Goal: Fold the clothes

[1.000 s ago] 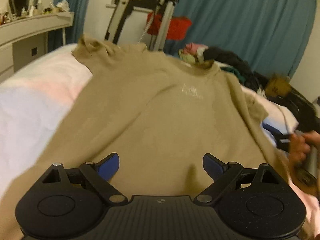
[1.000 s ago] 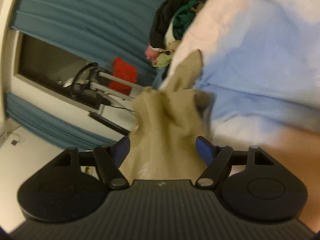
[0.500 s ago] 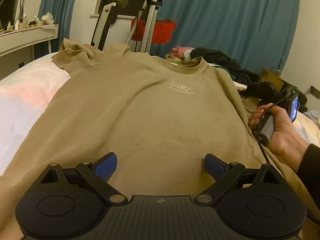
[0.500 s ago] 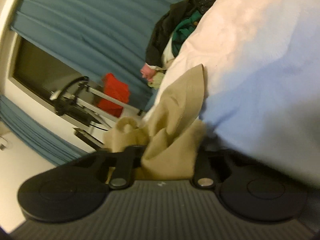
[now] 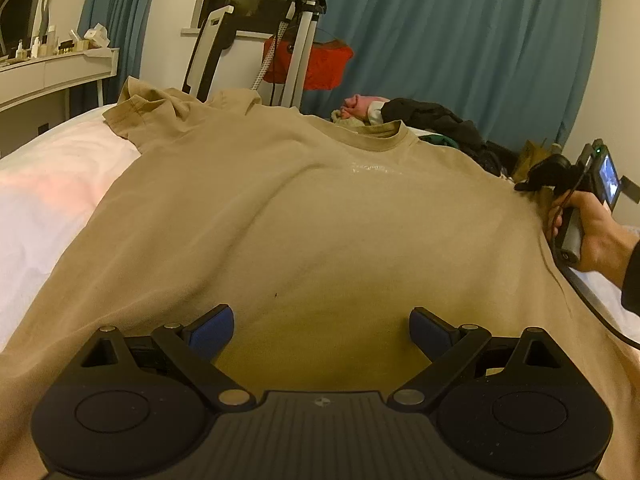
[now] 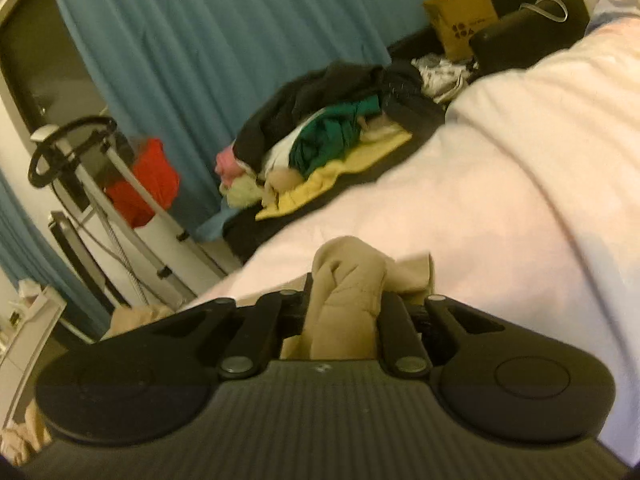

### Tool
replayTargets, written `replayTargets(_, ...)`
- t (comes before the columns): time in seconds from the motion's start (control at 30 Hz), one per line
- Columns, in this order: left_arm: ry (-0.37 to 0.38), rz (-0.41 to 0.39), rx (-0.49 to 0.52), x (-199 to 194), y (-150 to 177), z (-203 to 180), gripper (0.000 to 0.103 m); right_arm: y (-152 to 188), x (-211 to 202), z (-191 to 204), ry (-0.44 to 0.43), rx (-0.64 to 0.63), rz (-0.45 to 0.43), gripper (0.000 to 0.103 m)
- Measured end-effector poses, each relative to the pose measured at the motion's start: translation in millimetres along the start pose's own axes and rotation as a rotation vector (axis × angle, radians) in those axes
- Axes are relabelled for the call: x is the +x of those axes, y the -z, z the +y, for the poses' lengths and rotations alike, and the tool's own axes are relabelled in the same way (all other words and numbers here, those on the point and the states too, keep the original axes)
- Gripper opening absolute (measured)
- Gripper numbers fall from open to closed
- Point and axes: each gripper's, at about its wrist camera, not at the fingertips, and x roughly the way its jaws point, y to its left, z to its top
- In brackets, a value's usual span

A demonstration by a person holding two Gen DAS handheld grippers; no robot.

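Right wrist: clothes pile (image 6: pixel 332 136), teal curtain (image 6: pixel 192 40)

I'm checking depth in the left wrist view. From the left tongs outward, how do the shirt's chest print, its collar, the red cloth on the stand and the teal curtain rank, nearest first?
From the left tongs:
1. Chest print, centre of the tan shirt.
2. Collar, just beyond it.
3. Red cloth, hanging past the bed.
4. Teal curtain, behind everything.

Your T-shirt (image 5: pixel 304 216) lies spread on the bed (image 5: pixel 52 184) (collar farthest from you), a clothes pile (image 6: pixel 332 136) behind it.
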Motion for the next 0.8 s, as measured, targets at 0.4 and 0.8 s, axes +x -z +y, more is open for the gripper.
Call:
replayTargets(0.4, 0.001, -0.009, -0.01, -15.9, -9.4, -0.3, 0.095, 42.4, -166.5, 70.8, -0.07, -0.315, -0.035, 0.088)
replayTargets(0.8, -0.008, -0.146, 0.016, -98.7, -16.2, -6.6, 0.096, 117.4, -329.1, 112.4, -0.246, -0.302, -0.033, 0.088)
